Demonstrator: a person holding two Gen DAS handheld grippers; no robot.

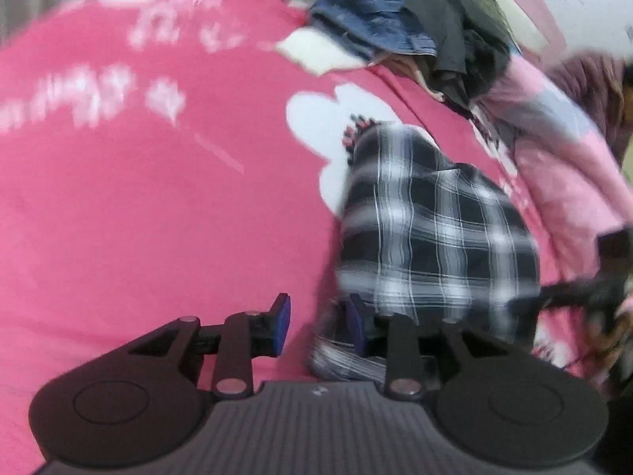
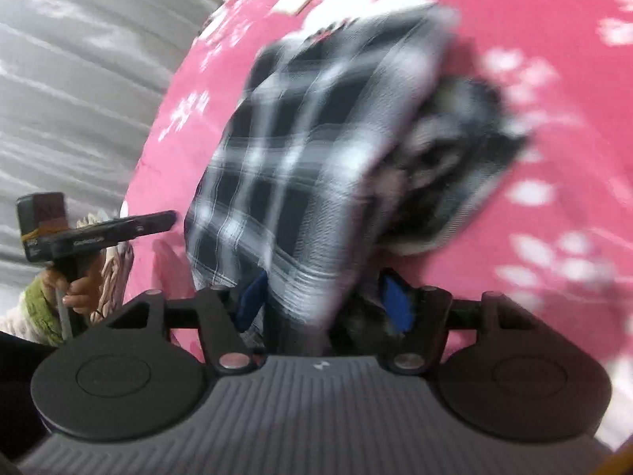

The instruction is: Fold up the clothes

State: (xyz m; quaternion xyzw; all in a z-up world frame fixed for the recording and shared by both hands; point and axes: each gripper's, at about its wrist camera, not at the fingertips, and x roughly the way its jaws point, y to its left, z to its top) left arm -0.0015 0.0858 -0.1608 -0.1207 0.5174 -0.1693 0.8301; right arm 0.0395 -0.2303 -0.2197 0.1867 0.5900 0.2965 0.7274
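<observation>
the left gripper (image 1: 318, 326) has its jaws apart, with only pink sheet (image 1: 158, 217) showing in the gap. the blue pad on its right finger (image 1: 356, 322) sits against the near edge of the plaid garment (image 1: 431, 229), and cloth bunches around that finger, but nothing is pinched between the two pads. whether the pad truly presses the cloth is lost to blur.

the right gripper (image 2: 324, 301) stands wide apart, and a thick fold of the plaid garment (image 2: 308, 166) hangs down between its blue pads (image 2: 397, 303). the cloth fills much of the gap, yet motion blur hides whether the pads press on it, so i cannot tell if it is clamped.

the garment lies crumpled on the pink sheet, to the right in the left wrist view, near a white flower print (image 1: 324, 122). a pile of clothes (image 1: 395, 27) lies at the far right. in the right wrist view, a hand (image 2: 75, 281) holds the other tool's handle at the left.
</observation>
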